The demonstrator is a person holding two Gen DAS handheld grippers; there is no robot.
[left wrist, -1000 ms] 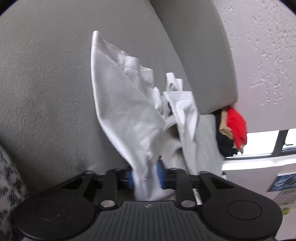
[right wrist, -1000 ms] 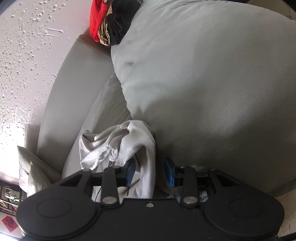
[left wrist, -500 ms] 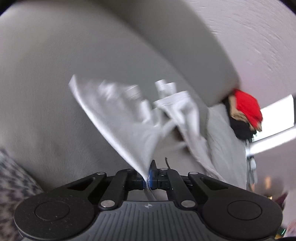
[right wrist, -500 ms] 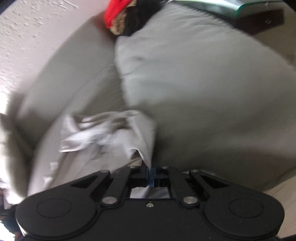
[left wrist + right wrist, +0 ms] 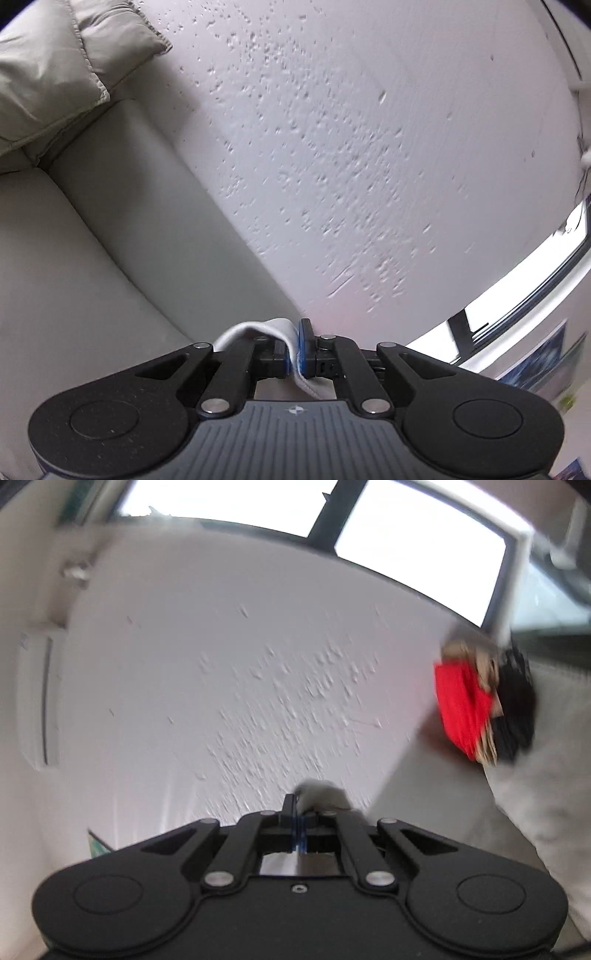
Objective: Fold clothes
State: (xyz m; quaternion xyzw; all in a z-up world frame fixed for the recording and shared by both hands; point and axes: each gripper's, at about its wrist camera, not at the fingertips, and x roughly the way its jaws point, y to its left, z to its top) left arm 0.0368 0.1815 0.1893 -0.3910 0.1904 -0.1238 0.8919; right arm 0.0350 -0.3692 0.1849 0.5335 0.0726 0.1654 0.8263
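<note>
Both grippers pointed up at the wall above the sofa (image 5: 92, 258), left gripper (image 5: 293, 354) and right gripper (image 5: 299, 830) each pinching white cloth (image 5: 258, 328) that hung below, unseen.

White garment (image 5: 291, 350): only a small portion visible. A hemmed edge loops up and passes between the blue pads of the left gripper (image 5: 293, 356), clamped. In the right wrist view, a blurred bunched fold protrudes above the closed right gripper (image 5: 300, 834).
</note>
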